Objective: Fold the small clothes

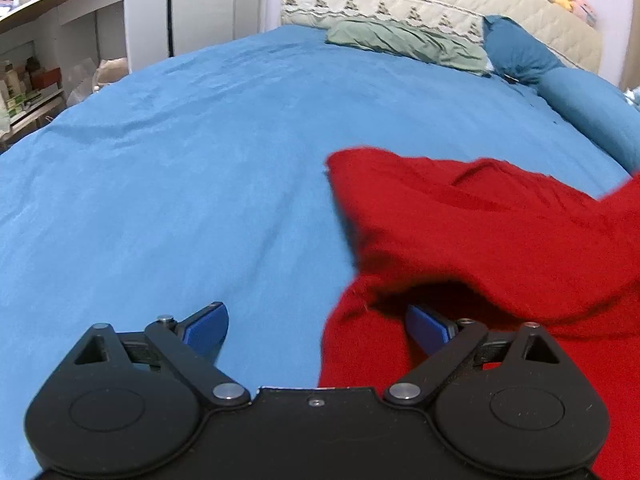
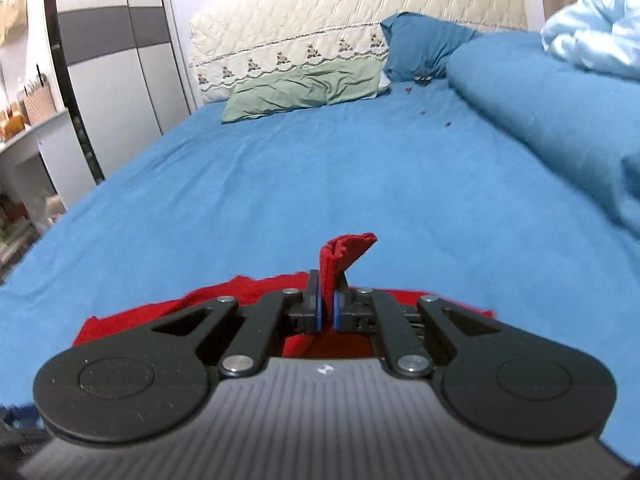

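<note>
- Red garment [image 1: 480, 240] sprawls on the blue bed sheet [image 1: 180, 200], soft, light and floppy by the look of it.
- Right gripper [image 2: 327, 304] pinches a folded edge tight.
- Left gripper [image 1: 316, 326] spread wide, one pad against the cloth's near edge; best grabbed at hems or corners.

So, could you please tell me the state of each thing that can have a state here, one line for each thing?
Left gripper: open, holding nothing; the cloth lies against its right finger.
Right gripper: shut on a fold of the red garment.
Red garment: crumpled, not yet folded, one edge lifted off the bed.
Blue bed sheet: spread out, slightly wrinkled.
Green pillow: lying flat, creased.
Blue duvet: rolled up along the side.
</note>
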A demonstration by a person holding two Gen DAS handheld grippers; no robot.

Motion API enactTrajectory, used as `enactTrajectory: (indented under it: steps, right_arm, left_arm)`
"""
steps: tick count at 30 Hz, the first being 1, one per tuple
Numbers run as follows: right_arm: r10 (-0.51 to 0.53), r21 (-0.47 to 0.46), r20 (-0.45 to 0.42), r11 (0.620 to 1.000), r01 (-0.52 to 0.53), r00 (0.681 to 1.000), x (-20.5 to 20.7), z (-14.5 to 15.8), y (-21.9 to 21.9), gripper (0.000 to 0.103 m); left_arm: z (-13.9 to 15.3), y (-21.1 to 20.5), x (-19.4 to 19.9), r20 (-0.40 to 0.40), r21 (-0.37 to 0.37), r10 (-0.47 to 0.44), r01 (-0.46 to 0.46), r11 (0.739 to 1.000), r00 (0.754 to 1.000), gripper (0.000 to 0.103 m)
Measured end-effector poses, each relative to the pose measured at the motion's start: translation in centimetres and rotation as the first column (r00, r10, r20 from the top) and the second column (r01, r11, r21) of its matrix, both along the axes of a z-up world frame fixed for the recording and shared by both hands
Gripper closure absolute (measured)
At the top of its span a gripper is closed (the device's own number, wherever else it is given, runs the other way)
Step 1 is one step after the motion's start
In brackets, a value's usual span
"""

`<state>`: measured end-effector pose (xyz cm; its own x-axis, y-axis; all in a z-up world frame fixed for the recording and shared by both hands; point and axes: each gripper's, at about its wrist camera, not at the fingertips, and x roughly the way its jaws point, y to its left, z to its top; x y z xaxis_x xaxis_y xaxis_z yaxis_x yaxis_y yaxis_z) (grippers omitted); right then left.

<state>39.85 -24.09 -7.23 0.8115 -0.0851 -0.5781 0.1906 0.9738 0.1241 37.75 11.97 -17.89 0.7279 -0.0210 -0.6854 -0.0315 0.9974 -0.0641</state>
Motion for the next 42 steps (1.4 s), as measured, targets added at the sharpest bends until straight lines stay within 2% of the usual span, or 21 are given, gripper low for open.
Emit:
enactTrajectory:
  steps: [3,6,9,13,15,16,17,18,20,23,26,28,30,33,37,42]
  right_arm:
    - [-0.037,-0.004,0.007,0.999,0.037,0.999,-0.4,0.0,-1.5,0.083]
    - [-0.114,0.051,0.009,0.992,0.113,0.993,-1.3,-0.6,-3.9,0.083]
    - [-0.157,0.088,-0.038,0.983,0.160,0.987,-2.3,-2.8,-5.7,0.083]
    - [-0.140,0.072,-0.091,0.987,0.147,0.986,-3.6,-5.7,-6.1,0.083]
    - [-0.135,0.083,-0.121,0.986,0.146,0.983,-4.6,-6.6,-6.3,0.078]
    - [-0.139,0.075,-0.123,0.986,0.149,0.983,-5.1,-6.9,-6.1,0.075]
    - [-0.133,0.049,-0.122,0.989,0.140,0.984,-5.9,-6.9,-5.7,0.056]
    - [-0.135,-0.004,-0.111,0.991,0.136,0.985,-6.7,-6.7,-5.1,0.025]
    - [-0.131,-0.106,-0.054,0.986,0.125,0.990,-7.6,-6.2,-3.7,0.004]
    - [-0.013,-0.106,-0.044,0.994,0.009,0.999,-7.3,-6.1,-2.2,0.005]
    - [0.042,-0.109,-0.088,0.993,-0.051,0.995,-5.7,-7.4,-1.3,0.005]
    - [0.032,-0.105,-0.116,0.994,-0.044,0.993,-5.0,-8.7,-1.6,0.005]
    - [0.008,-0.089,-0.155,0.996,-0.022,0.988,-4.4,-10.1,-2.6,0.004]
    - [-0.014,-0.041,-0.138,0.999,0.009,0.990,-4.5,-10.8,-4.2,0.004]
    - [-0.032,-0.045,-0.151,0.999,0.025,0.988,-4.2,-10.2,-4.5,0.005]
    - [0.001,-0.049,-0.092,0.999,-0.005,0.996,-2.8,-8.1,-3.3,0.003]
  left_arm:
    - [-0.1,0.5,0.5,0.014,-0.017,0.037,-0.037,0.999,0.999,0.011]
    - [0.0,0.9,0.2,0.019,-0.010,0.059,-0.059,0.998,0.998,0.020]
    - [0.1,0.9,-0.2,0.000,0.010,0.054,-0.054,0.998,0.999,0.020]
    - [0.6,0.8,-1.1,-0.012,0.049,0.043,-0.043,0.998,0.999,0.022]
    - [2.1,0.2,-2.1,0.039,0.063,0.010,-0.013,0.998,0.999,0.022]
    - [2.9,-0.1,-2.6,0.076,0.058,-0.023,0.019,0.998,0.997,0.016]
    - [3.7,-0.4,-3.1,0.117,0.050,-0.059,0.054,0.997,0.991,0.010]
    - [4.4,-1.0,-3.4,0.160,0.041,-0.091,0.085,0.995,0.983,0.001]
    - [4.9,-2.4,-3.2,0.201,0.008,-0.172,0.174,0.985,0.964,0.000]
    - [3.8,-4.6,-1.5,0.156,-0.013,-0.262,0.267,0.963,0.952,0.000]
    - [1.7,-5.6,-0.1,0.086,-0.020,-0.278,0.280,0.960,0.957,0.000]
    - [0.6,-5.5,0.6,0.036,-0.033,-0.266,0.268,0.963,0.963,0.000]
    - [0.4,-5.2,0.8,0.031,-0.027,-0.263,0.264,0.964,0.964,0.000]
    - [0.4,-5.0,0.9,0.027,-0.036,-0.259,0.260,0.965,0.966,0.000]
    - [0.2,-6.2,0.8,0.025,-0.019,-0.248,0.249,0.968,0.968,0.000]
    - [0.0,-6.3,0.7,0.027,-0.010,-0.248,0.249,0.969,0.968,0.000]
